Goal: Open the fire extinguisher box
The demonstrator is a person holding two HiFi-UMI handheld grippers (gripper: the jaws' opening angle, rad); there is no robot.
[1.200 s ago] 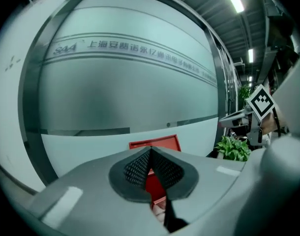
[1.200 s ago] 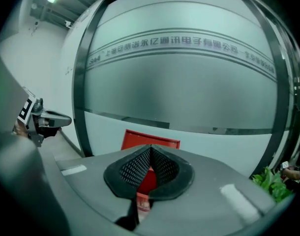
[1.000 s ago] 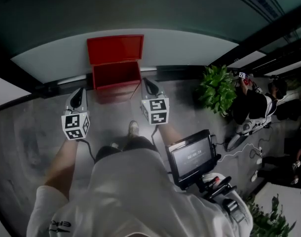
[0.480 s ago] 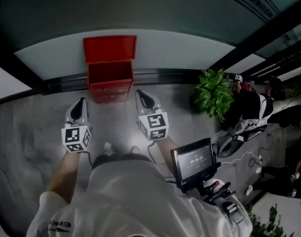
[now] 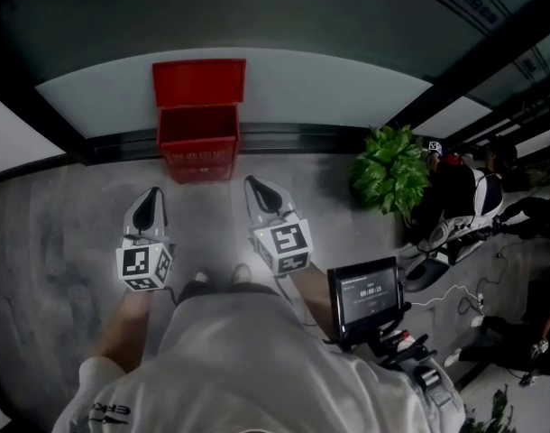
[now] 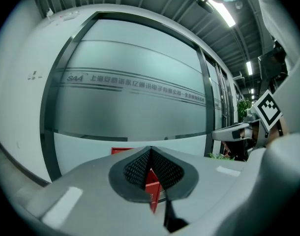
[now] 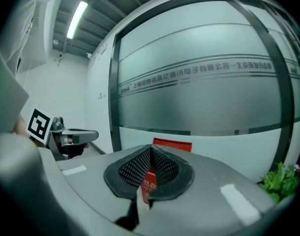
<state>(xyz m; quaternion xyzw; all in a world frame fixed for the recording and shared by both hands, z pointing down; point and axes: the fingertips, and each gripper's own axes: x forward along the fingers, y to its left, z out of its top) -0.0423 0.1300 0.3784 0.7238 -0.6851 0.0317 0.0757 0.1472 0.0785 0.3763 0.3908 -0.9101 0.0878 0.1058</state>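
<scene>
The red fire extinguisher box (image 5: 198,144) stands on the floor against the frosted glass wall, its lid (image 5: 199,81) raised upright against the wall. My left gripper (image 5: 149,207) and right gripper (image 5: 260,194) hover side by side short of the box, apart from it, both shut and holding nothing. In the left gripper view the shut jaws (image 6: 150,149) point at the box (image 6: 153,191), and the right gripper (image 6: 233,131) shows at the right edge. In the right gripper view the shut jaws (image 7: 150,148) partly cover the box (image 7: 149,183), with its lid (image 7: 172,143) showing above them.
A potted green plant (image 5: 392,165) stands right of the box, with a person in dark clothes (image 5: 457,192) beyond it. A small screen (image 5: 370,298) on a rig sits by my right arm. A black baseboard (image 5: 293,138) runs along the wall.
Both grippers have drawn back from the box toward my body, and the box now sits farther ahead of them. The jaws stayed shut.
</scene>
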